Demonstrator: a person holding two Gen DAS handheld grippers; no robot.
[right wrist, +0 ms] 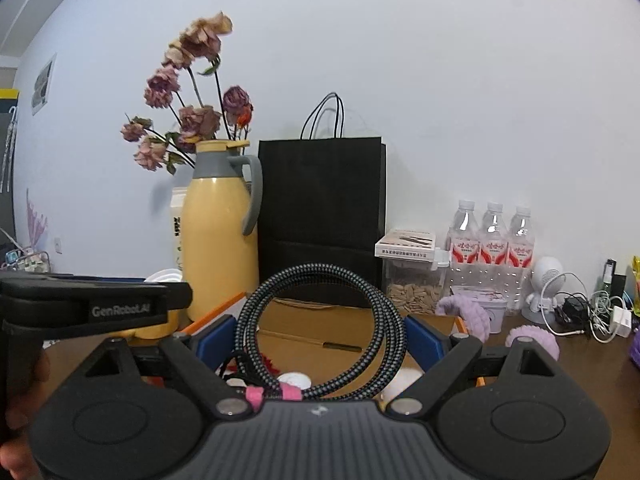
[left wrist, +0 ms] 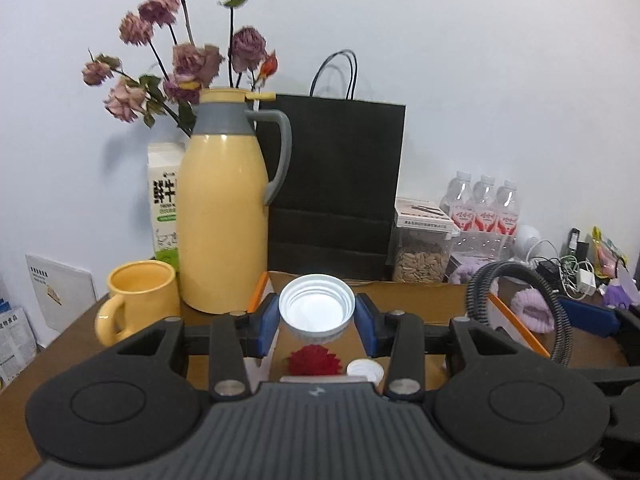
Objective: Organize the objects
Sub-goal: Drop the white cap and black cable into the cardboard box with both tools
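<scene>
- We see the left hand-held gripper clamped on a white lid, its blue pads pressing the lid's rim from both sides, the hollow side facing the camera
- The lid hangs in the air above an open cardboard box that lies straight ahead of and below this hand-held gripper
- Down inside the box, under the lid, we make out a red flower-shaped thing and a small white cap just beside it
- Ahead and to the left stands a yellow jug with a grey handle, and a yellow mug sits nearer, further left, on the table
- Behind the box a black paper bag leans at the wall
- The right hand-held gripper stands wide, with a coiled braided cable between its blue pads; the coil's sides touch both pads, so we read it as gripped
- The coil stands upright, raised over the same box, bound low down with pink ties
- To the right of this hand-held gripper, three water bottles stand by the wall, and a purple knitted piece lies on the table
</scene>
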